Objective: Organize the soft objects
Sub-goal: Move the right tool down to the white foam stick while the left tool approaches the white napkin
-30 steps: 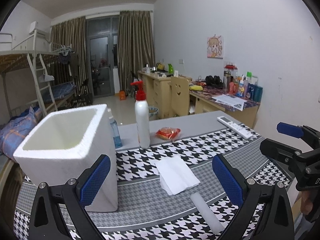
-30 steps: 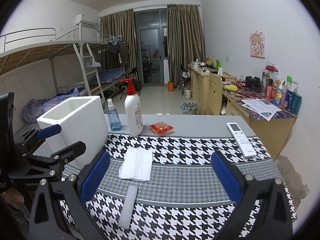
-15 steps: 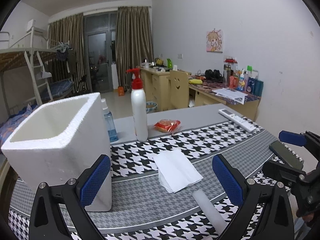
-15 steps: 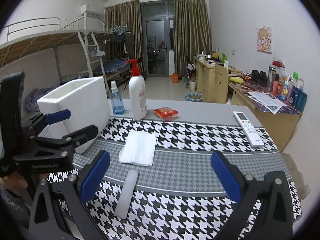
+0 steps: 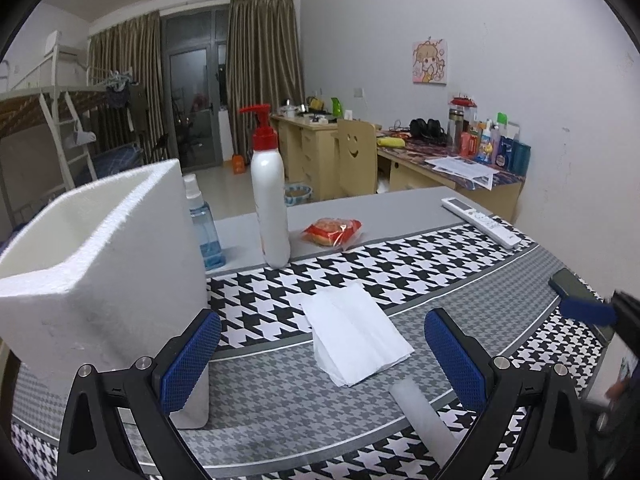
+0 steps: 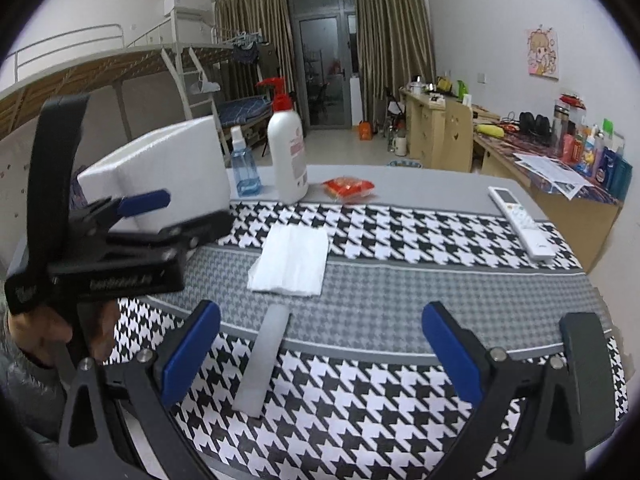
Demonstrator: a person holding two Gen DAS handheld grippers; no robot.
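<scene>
Just in front of the white foam box (image 5: 100, 264), the folded white tissue stack (image 5: 354, 336) looks limp and light, best pinched at an edge by the spread, empty left gripper (image 5: 320, 354) or right gripper (image 6: 320, 350).

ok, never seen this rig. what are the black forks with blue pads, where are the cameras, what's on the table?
No robot here: a person holds two hand grippers, each with a fisheye camera looking along its fingers. The left gripper and the right gripper are both open and hold nothing. On the houndstooth tablecloth lie a folded white tissue stack and a white foam stick, beside a white foam box, a red-capped white pump bottle, a small blue spray bottle, a red snack packet and a white remote control.
</scene>
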